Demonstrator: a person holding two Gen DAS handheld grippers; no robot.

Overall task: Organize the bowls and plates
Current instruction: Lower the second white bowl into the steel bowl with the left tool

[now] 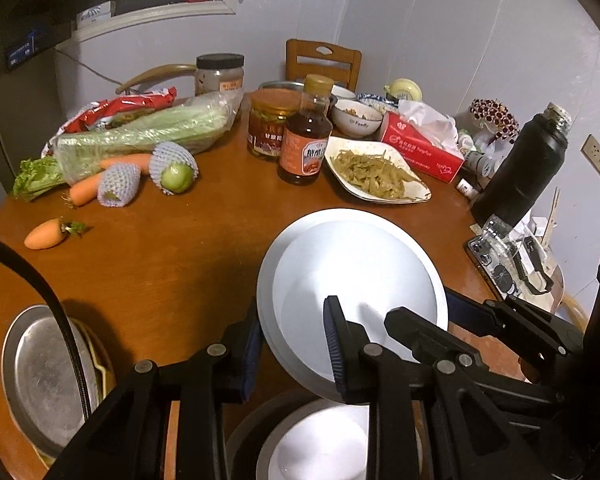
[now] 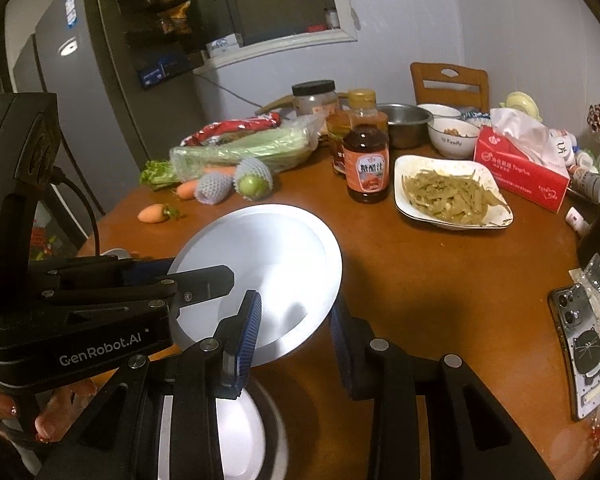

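Observation:
A white plate point(image 1: 356, 264) point(image 2: 268, 256) is held tilted above the wooden table, both grippers on its rim. My left gripper point(image 1: 292, 344) clamps its near left edge, one finger above and one below. It shows from the side in the right wrist view point(image 2: 180, 280). My right gripper point(image 2: 296, 320) clamps the near right edge, and it shows at the right in the left wrist view point(image 1: 440, 316). Below the held plate a white bowl point(image 1: 320, 444) point(image 2: 236, 432) sits on a dark plate. A steel plate point(image 1: 40, 376) lies at the near left.
A dish of green beans point(image 1: 376, 174) point(image 2: 452, 192), a sauce bottle point(image 1: 304, 136) point(image 2: 366, 152), jars, bowls point(image 2: 452, 136), a tissue box point(image 2: 520, 168), vegetables point(image 1: 140, 132), carrots point(image 1: 46, 234), a black flask point(image 1: 524, 168) and a phone point(image 2: 584, 344) crowd the table point(image 1: 180, 240).

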